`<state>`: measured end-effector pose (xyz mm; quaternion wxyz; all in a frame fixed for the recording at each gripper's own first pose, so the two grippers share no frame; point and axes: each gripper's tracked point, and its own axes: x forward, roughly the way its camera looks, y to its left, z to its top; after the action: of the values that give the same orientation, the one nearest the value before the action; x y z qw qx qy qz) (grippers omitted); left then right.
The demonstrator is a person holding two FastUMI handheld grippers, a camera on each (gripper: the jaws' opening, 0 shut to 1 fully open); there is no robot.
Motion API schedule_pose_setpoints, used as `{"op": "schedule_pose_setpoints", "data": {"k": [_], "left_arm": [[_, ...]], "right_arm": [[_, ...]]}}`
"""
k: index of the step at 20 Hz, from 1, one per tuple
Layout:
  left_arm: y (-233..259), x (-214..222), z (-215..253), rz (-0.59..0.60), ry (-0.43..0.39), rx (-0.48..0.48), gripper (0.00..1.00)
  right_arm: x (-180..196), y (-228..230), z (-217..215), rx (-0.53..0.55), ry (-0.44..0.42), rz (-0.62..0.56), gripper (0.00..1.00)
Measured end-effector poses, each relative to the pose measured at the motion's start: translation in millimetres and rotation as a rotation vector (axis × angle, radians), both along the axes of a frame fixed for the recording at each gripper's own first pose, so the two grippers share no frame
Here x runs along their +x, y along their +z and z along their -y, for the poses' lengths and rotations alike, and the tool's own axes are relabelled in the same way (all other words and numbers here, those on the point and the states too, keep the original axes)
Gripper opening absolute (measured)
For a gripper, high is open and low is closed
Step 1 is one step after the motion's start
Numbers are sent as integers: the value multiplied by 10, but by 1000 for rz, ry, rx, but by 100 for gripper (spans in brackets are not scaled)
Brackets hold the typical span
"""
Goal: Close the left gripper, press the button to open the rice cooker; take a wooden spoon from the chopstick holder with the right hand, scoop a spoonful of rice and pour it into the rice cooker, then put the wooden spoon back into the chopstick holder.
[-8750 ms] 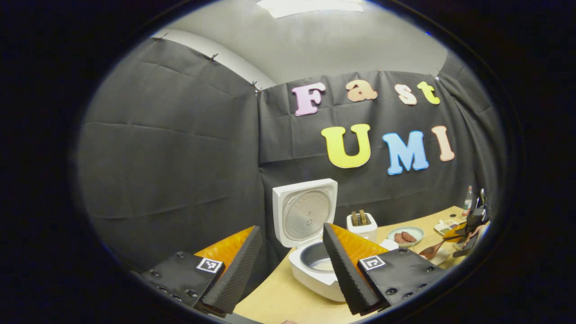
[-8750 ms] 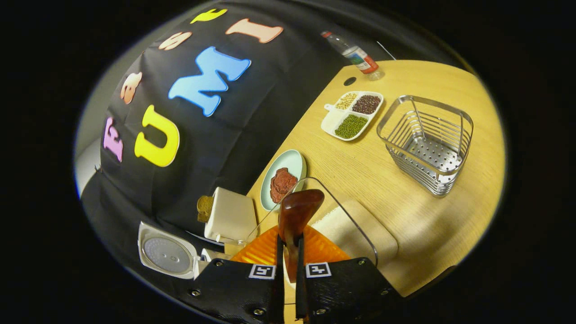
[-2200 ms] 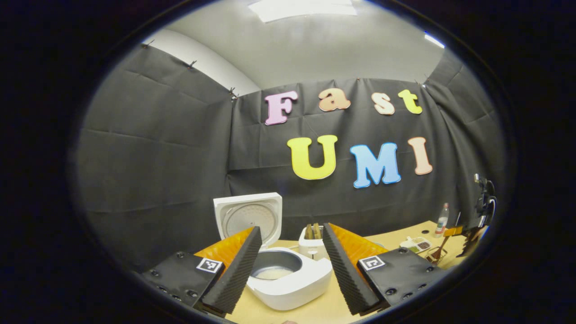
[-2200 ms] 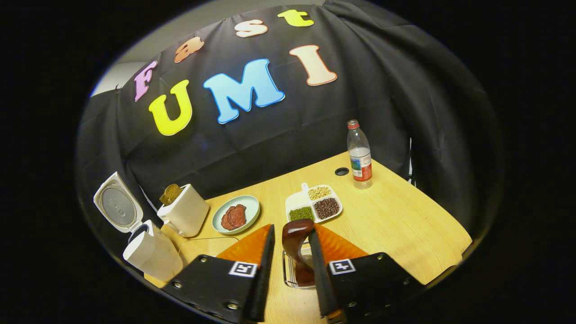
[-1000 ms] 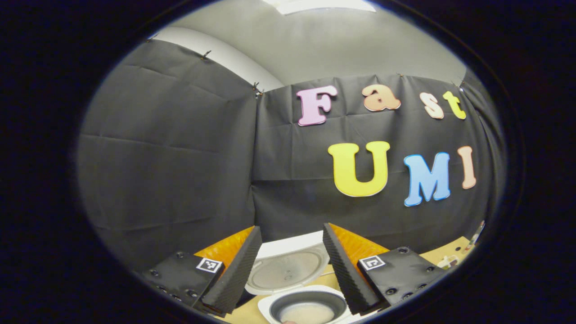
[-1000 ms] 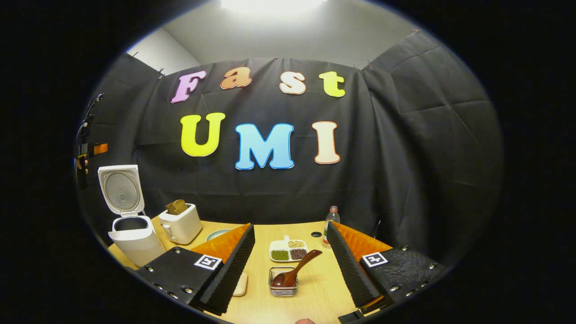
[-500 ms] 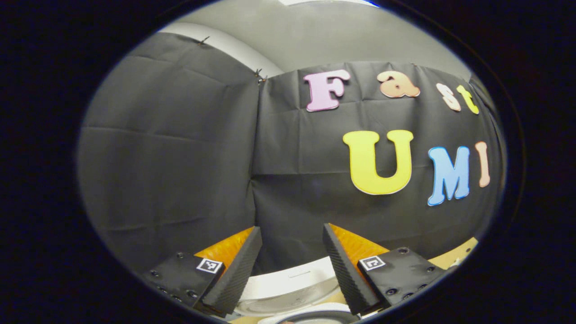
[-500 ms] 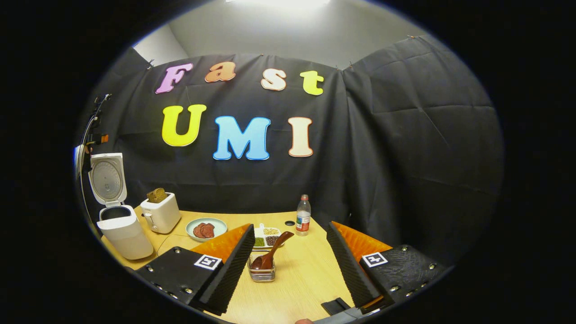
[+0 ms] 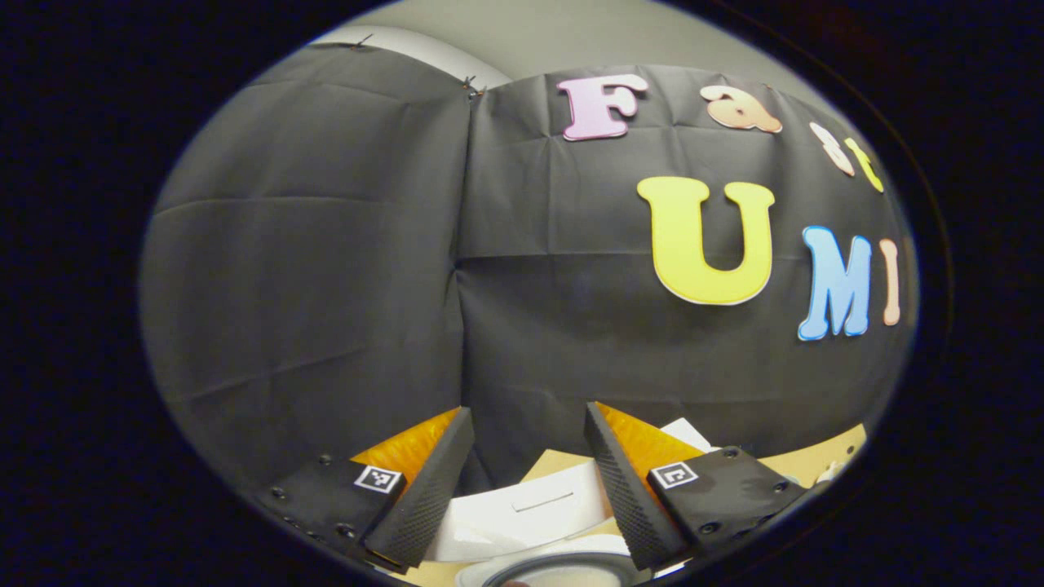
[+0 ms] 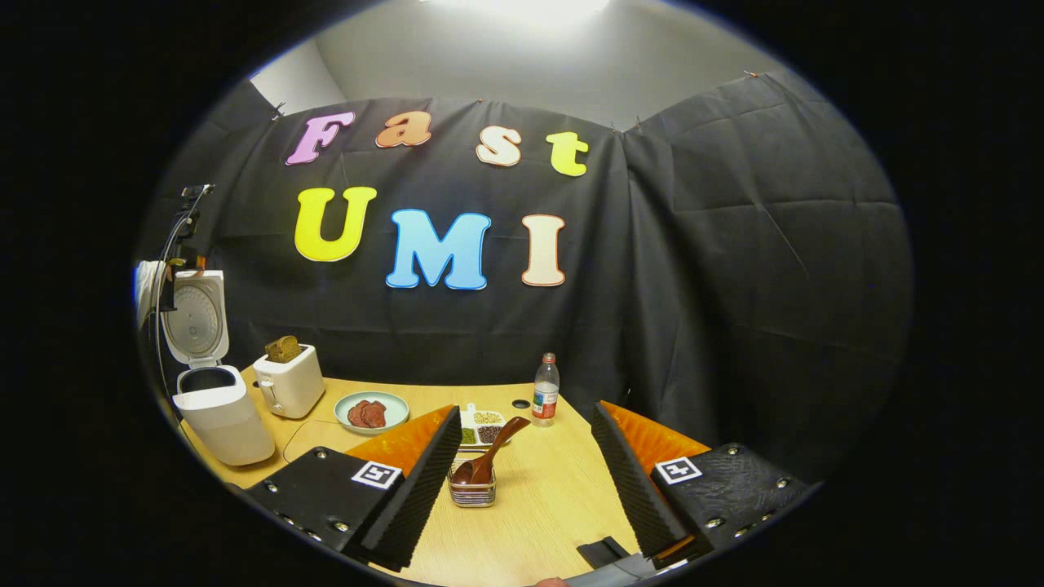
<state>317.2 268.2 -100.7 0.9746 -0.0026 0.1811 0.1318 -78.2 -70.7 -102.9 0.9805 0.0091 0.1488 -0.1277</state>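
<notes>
In the right gripper view the white rice cooker stands at the table's left end with its lid raised. The left gripper hovers by the lid's upper edge, held by a hand. In the left gripper view my left gripper is open, with the lid's white outer face just below its fingers and the pot's rim under that. The wooden spoon leans bowl-down in the wire chopstick holder. My right gripper is open, drawn back from the holder, with nothing between its fingers.
Right of the cooker stand a white toaster with bread, a plate of red meat, a divided dish of beans and a water bottle. A small black object lies at the wooden table's near edge.
My left gripper has come in close over the raised lid, whose outer face now shows between its fingers. The right gripper, open since letting go of the spoon, has backed off slightly.
</notes>
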Motion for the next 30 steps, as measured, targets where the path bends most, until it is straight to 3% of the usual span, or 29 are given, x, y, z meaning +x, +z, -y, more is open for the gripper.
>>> {"op": "schedule_pose_setpoints", "data": {"k": [1,10,14,17,21,27,30], "left_arm": [[14,-43,54,5,-7,7,96],[-81,-691,634,20,-27,8,91],[-388,-1072,869,-4,-17,-34,100],[-693,-1380,1122,-34,-29,-66,99],[-913,-1616,1261,-50,-33,-35,100],[-1241,-1873,1355,-86,-9,-113,99],[-1415,-1989,1407,-105,-39,-53,98]], "right_arm": [[30,29,2,8,4,8,98],[297,10,97,56,108,38,98],[385,-14,130,55,161,37,98],[432,-25,173,53,182,37,98],[478,-76,202,55,204,25,98],[531,-102,143,43,234,20,98],[529,-105,90,39,246,18,98]]}}
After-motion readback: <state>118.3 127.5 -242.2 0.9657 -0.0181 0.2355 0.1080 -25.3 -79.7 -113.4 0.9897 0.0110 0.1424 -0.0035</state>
